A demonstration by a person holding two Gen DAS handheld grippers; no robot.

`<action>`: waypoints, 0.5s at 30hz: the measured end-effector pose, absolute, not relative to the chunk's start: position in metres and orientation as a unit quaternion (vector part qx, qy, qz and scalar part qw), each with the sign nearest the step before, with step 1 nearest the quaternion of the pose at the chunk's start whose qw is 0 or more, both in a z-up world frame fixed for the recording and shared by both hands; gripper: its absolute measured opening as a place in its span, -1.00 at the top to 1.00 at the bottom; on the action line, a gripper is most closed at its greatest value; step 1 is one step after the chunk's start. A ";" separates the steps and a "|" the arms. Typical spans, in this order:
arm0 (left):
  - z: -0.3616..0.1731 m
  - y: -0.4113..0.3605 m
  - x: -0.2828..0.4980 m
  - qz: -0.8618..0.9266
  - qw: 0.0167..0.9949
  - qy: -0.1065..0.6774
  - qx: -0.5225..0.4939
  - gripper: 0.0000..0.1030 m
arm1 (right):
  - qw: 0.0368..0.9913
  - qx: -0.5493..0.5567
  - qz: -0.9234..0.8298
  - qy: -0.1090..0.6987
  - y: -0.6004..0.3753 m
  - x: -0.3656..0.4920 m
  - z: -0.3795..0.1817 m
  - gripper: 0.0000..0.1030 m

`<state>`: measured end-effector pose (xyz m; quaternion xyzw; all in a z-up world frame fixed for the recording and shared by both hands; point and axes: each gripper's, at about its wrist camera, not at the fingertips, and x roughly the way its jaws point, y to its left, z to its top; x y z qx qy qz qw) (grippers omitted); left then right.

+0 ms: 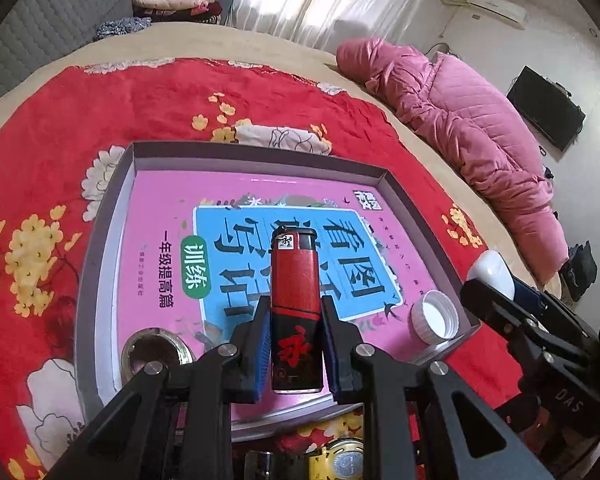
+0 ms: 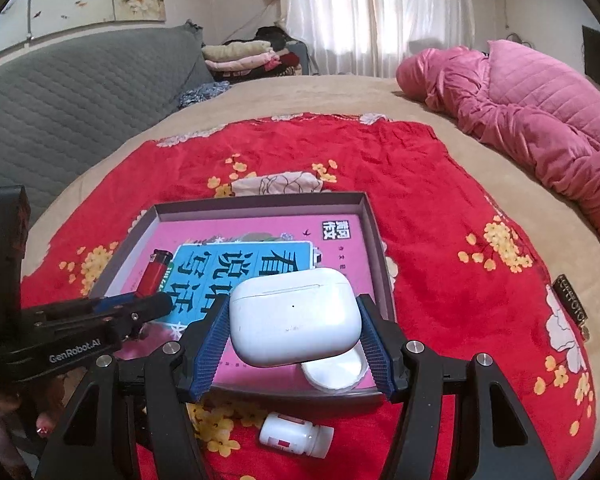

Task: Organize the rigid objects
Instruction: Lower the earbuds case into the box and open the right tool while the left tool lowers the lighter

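- Tray [image 1: 112, 216], grey shallow box, sits on red floral cloth [image 1: 60, 120] on the bed [image 2: 380, 96]; pink book [image 1: 156, 200] with blue panel lies flat inside, covering the floor of it.
- Pink quilted coat [image 2: 540, 112] lies on bed's far right, well apart from tray.
- Left hand-held gripper [image 1: 296, 344]: narrow gap, blue pads clamped on lower black part of lighter [image 1: 294, 276]; lighter upright in the jaws, red body, black cap, held over the book.
- Right hand-held gripper [image 2: 294, 344]: about half open, pads pressing both sides of white earbud case [image 2: 294, 316], held over tray's near right corner.
- White bottle [image 2: 296, 436], lying on its side on cloth just outside tray's near wall.
- White cap [image 1: 436, 316], open side up, in tray's near right corner.
- Metal round dish [image 1: 152, 352], in tray's near left corner, partly hidden by gripper.
- Yellow round item [image 1: 340, 460] on cloth below tray, cannot tell what.
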<state>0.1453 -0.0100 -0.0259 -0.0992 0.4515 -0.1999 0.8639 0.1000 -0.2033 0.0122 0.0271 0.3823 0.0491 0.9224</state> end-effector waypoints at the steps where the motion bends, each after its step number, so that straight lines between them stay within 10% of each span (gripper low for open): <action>1: -0.027 -0.010 0.146 -0.200 0.863 0.453 -0.098 0.55 | 0.921 0.027 0.049 0.385 -0.204 0.101 0.010 -0.24; 15: -0.037 -0.011 0.155 -0.215 0.845 0.478 -0.108 0.55 | 0.917 -0.002 0.055 0.394 -0.198 0.119 -0.001 -0.24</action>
